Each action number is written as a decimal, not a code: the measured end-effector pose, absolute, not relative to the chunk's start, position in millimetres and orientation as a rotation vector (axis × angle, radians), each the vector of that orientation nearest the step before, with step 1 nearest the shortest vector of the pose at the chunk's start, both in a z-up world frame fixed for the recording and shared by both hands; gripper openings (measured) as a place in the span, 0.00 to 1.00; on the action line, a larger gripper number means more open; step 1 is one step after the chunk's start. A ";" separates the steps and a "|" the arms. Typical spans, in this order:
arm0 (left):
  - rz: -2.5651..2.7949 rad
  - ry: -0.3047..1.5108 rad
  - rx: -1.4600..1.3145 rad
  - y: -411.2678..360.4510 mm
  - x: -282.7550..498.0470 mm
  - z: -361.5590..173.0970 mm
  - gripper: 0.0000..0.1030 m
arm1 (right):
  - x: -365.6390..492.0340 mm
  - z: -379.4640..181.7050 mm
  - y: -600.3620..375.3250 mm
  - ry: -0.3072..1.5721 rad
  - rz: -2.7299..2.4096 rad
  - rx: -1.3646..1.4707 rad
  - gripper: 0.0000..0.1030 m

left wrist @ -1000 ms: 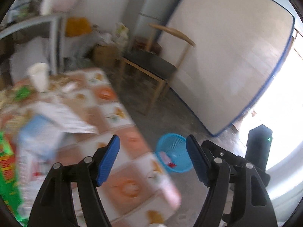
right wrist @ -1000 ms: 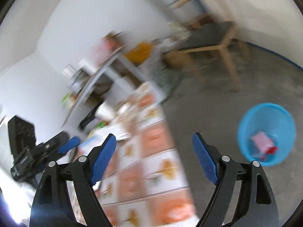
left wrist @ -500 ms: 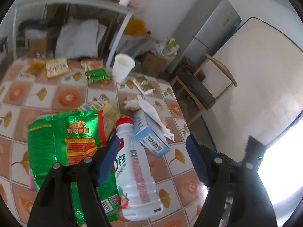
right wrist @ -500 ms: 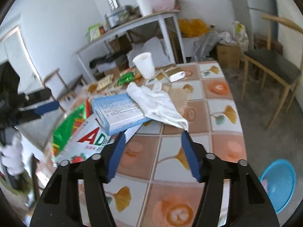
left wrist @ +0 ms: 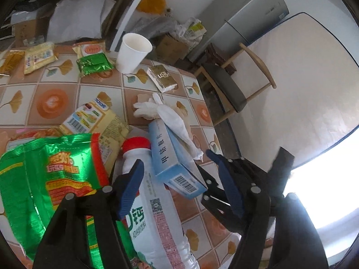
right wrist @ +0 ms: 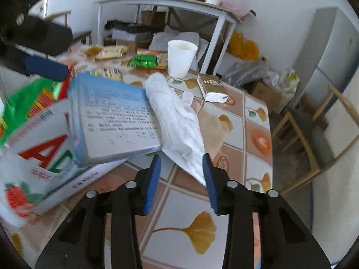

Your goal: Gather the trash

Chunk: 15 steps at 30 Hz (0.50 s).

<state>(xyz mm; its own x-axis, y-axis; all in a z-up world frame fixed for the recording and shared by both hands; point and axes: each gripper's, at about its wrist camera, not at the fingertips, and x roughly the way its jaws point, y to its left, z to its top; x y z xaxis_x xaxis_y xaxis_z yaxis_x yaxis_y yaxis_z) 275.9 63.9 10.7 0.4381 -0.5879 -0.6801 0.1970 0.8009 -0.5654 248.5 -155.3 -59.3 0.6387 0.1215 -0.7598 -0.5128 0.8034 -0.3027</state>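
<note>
My left gripper [left wrist: 177, 157] is open above a white milk bottle with a red cap [left wrist: 154, 201] and a light blue box [left wrist: 172, 161]. The bottle lies between the fingers, not gripped. My right gripper [right wrist: 181, 157] is open, narrower than before, its fingers either side of the tip of a crumpled white tissue [right wrist: 177, 116] that lies over the blue box [right wrist: 114, 118]. The tissue also shows in the left wrist view [left wrist: 170, 116]. The right gripper [left wrist: 224, 179] shows in the left wrist view beside the box.
The tiled table [left wrist: 51, 103] holds a green snack bag [left wrist: 44, 179], yellow wrappers [left wrist: 94, 121], a white paper cup [left wrist: 133, 52] and a gold pack [left wrist: 162, 77]. A wooden chair [left wrist: 226, 85] stands past the table's right edge. A white shelf [right wrist: 170, 6] stands behind.
Both grippers swung from the floor and blue basket back over the table and came down close to the trash pile. The right fingers have narrowed around the tissue tip.
</note>
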 end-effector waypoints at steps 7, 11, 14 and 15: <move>-0.529 1.010 -0.432 59.6 276.3 7.6 0.61 | 254.3 -57.1 -167.5 0.791 0.407 -0.434 0.01; -0.525 0.995 -0.393 55.7 275.9 10.8 0.61 | 245.9 -37.4 -180.6 0.752 0.395 -0.339 0.00; -0.524 0.980 -0.324 48.2 272.2 16.1 0.62 | 236.1 -18.3 -197.4 0.728 0.396 -0.246 0.00; -0.525 0.977 -0.307 45.8 271.4 17.3 0.62 | 233.5 -13.3 -202.3 0.725 0.400 -0.218 0.00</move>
<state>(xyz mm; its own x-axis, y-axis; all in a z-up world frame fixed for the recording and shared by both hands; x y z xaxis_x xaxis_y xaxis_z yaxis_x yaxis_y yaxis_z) 271.4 45.8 17.3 0.4501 -0.5509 -0.7028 0.2825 0.8344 -0.4732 233.5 -202.3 -13.3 0.6777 0.2784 -0.6807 -0.4269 0.9026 -0.0559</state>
